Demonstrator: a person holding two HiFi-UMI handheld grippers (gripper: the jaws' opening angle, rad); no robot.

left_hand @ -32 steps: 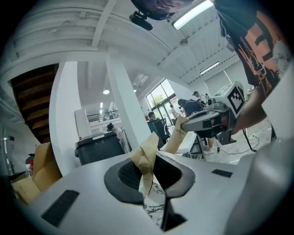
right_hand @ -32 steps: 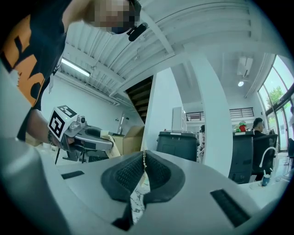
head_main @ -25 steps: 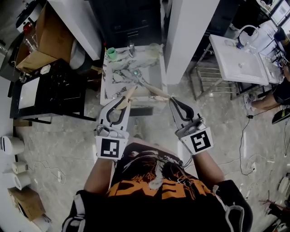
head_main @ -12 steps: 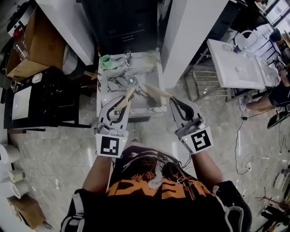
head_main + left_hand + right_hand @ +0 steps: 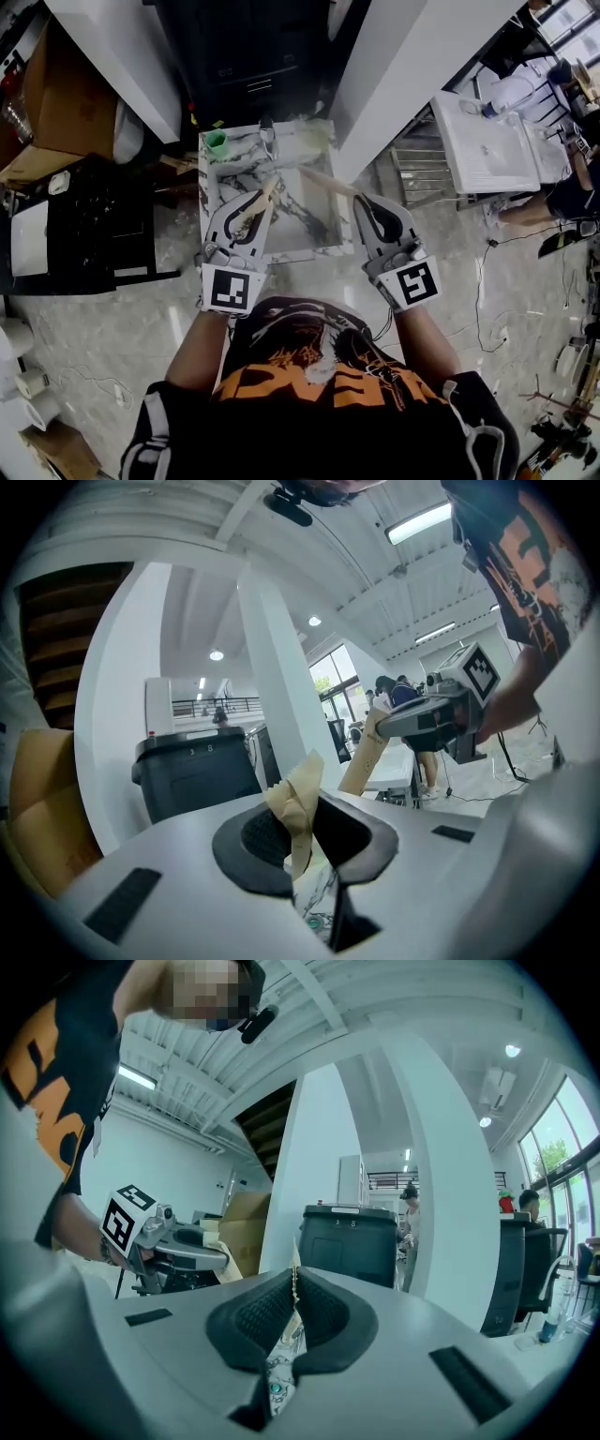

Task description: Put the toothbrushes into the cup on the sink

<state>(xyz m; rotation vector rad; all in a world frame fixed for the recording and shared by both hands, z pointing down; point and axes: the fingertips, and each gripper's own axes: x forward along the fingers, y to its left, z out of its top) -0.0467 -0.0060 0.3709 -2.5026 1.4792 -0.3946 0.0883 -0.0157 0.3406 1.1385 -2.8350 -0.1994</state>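
I judge that the carrying step is in hand: both brushes are gripped but neither is in the cup. The left tool (image 5: 246, 208) has its jaws closed on the left toothbrush (image 5: 265, 195), which is wrapped in beige paper and sticks out toward the far side. The right tool (image 5: 367, 202) is pressed almost fully together on the thin wrapper of the right toothbrush (image 5: 328, 182), which points far and to the left. The green cup (image 5: 217, 142) stands at the far left corner of the marble sink (image 5: 300, 225), well apart from both brush tips. The next move, I think, calls for tilting one brush tip down over the cup mouth before the jaws open; the left one is nearer. Both forearms reach forward, side by side, with the tools about level above the near edge of the sink.
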